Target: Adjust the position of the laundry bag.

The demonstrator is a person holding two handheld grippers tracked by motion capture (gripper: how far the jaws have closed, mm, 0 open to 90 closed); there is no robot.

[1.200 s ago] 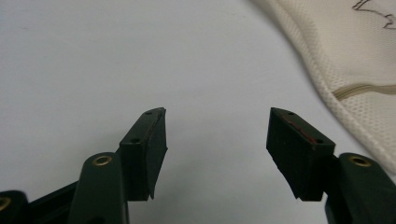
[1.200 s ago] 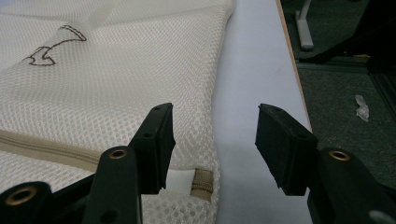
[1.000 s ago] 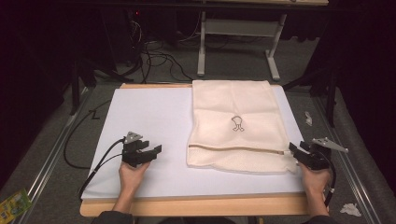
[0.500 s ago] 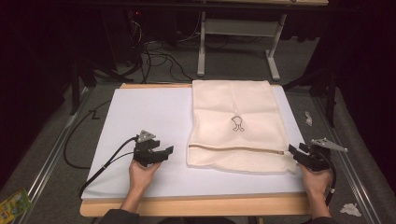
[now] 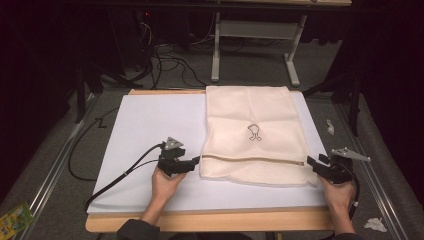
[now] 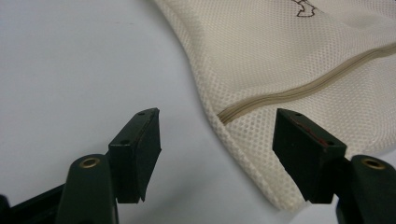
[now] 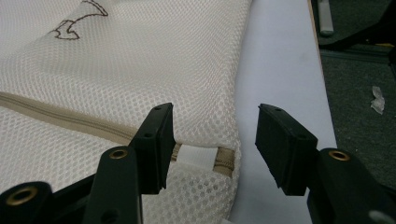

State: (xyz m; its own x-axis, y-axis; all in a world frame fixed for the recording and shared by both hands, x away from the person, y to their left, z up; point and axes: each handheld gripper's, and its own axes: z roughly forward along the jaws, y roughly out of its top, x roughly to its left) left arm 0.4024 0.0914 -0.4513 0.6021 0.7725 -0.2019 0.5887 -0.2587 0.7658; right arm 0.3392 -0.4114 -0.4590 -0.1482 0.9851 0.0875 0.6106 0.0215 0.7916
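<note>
A cream mesh laundry bag (image 5: 252,135) lies flat on the white mat (image 5: 150,125), with a tan zipper (image 5: 250,159) across its near part and a small brown emblem (image 5: 255,131). My left gripper (image 5: 192,163) is open at the bag's left edge, level with the zipper's end (image 6: 224,115); that edge (image 6: 243,149) lies between its jaws. My right gripper (image 5: 315,165) is open at the bag's right edge, its jaws straddling the corner where the zipper ends at a white tab (image 7: 198,156). Neither holds anything.
The mat lies on a wooden table (image 5: 210,220). Black cable (image 5: 125,172) trails from the left gripper across the mat's near left. Crumpled paper bits (image 5: 375,224) and a green packet (image 5: 15,217) lie on the floor. A table frame (image 5: 255,45) stands beyond.
My left gripper has moved right across the mat to the bag's left edge. The right gripper has stayed at the bag's right edge.
</note>
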